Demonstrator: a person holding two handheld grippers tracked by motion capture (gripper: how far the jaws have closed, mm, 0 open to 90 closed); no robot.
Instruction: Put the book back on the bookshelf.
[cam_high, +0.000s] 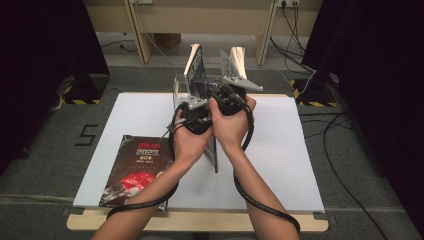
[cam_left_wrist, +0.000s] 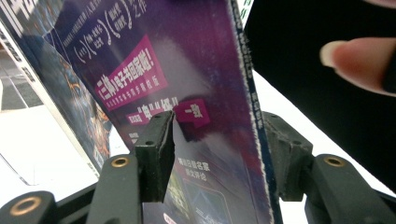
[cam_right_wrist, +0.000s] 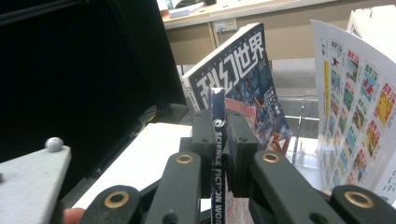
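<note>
1. Hands meet over the middle of the white tabletop (cam_high: 280, 150), each holding a black two-jaw gripper, and between them a thin purple-covered magazine (cam_high: 214, 150) stands on edge.
2. In the left gripper view, the left gripper (cam_left_wrist: 215, 154) has its jaws on either side of the purple-covered magazine (cam_left_wrist: 187, 84): one pad presses the glossy cover, while the other sits just beside the spine edge, and whether it touches I cannot tell.
3. The right gripper (cam_right_wrist: 218, 140) is clamped on the same magazine's dark blue spine (cam_right_wrist: 217, 121), which rises upright between its closed pads; the spine carries white lettering.
4. From above, the left gripper (cam_high: 196, 114) and the right gripper (cam_high: 227, 102) sit close together, the hands touching.
5. Behind them a clear plastic stand (cam_high: 180, 90) holds a tilted dark magazine with large white characters (cam_right_wrist: 243, 70), and beside it a white sheet printed with small coloured pictures (cam_right_wrist: 355, 102) leans.
6. A black magazine with a red graphic (cam_high: 136, 170) lies flat near the left front edge of the tabletop, well apart from the grippers.
</note>
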